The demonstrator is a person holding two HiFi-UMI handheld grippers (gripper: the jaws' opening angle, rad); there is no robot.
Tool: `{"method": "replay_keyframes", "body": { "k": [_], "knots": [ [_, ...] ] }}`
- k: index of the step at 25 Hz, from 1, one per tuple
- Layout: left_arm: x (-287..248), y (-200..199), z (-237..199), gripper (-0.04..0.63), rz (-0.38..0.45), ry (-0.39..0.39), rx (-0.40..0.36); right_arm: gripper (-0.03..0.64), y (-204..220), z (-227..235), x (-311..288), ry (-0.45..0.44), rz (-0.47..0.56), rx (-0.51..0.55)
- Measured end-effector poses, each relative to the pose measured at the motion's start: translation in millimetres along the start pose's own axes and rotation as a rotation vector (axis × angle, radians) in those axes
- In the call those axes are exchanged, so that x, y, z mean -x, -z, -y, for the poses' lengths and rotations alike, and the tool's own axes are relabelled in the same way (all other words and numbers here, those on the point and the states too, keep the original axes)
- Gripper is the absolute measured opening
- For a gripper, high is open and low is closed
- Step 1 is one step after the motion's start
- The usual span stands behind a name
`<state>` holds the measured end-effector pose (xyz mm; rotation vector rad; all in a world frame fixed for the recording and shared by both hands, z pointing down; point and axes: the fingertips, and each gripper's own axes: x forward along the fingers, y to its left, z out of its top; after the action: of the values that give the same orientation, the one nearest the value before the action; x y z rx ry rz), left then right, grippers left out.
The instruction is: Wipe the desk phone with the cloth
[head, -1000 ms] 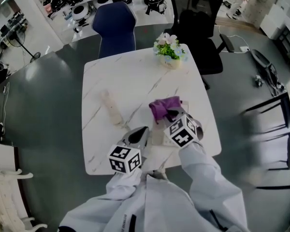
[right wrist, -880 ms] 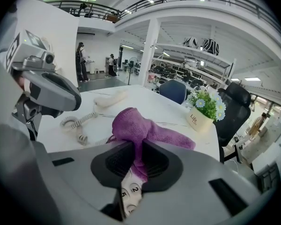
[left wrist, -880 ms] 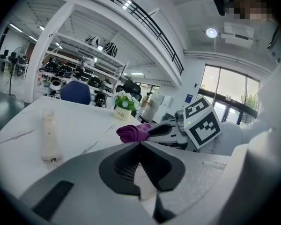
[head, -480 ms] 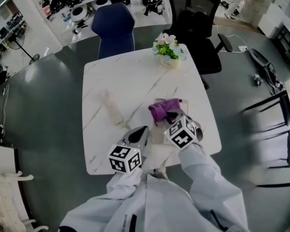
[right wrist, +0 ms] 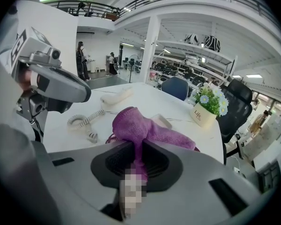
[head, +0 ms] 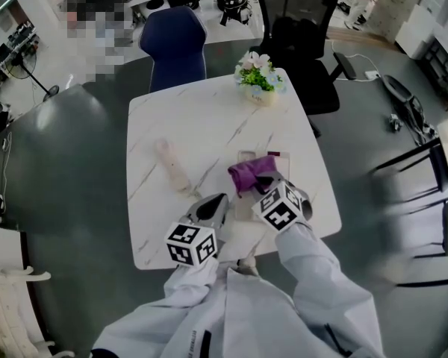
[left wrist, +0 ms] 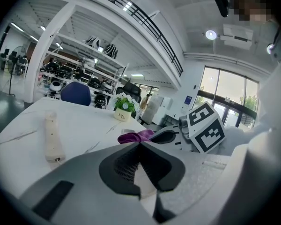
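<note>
The right tongs (right wrist: 138, 149) are pinched shut on one small bit of the purple cloth (right wrist: 136, 125). The left tongs (left wrist: 140, 143) are shut too, with nothing in them.

The phone (head: 243, 207) sits near the close edge of the table (head: 209, 118), mostly hidden under the cloth. Its handset (head: 170, 166) lies off to the far left, joined by a curly cord (right wrist: 84, 121).

A hard rub could pull the cloth out of the tongs. The loose cloth could also catch the cord and drag the handset. Nothing holds the phone, so a push might slide it off the edge.
</note>
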<state>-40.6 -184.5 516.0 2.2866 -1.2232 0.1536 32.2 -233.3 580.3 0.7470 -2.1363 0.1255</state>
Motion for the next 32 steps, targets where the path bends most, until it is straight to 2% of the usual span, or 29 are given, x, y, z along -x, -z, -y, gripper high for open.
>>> {"method": "replay_keyframes", "body": {
  "k": [32],
  "knots": [
    [19, 10, 3, -0.002, -0.005, 0.017, 0.003, 0.034, 22, -47, 12, -0.088, -0.072, 0.013]
  ]
}}
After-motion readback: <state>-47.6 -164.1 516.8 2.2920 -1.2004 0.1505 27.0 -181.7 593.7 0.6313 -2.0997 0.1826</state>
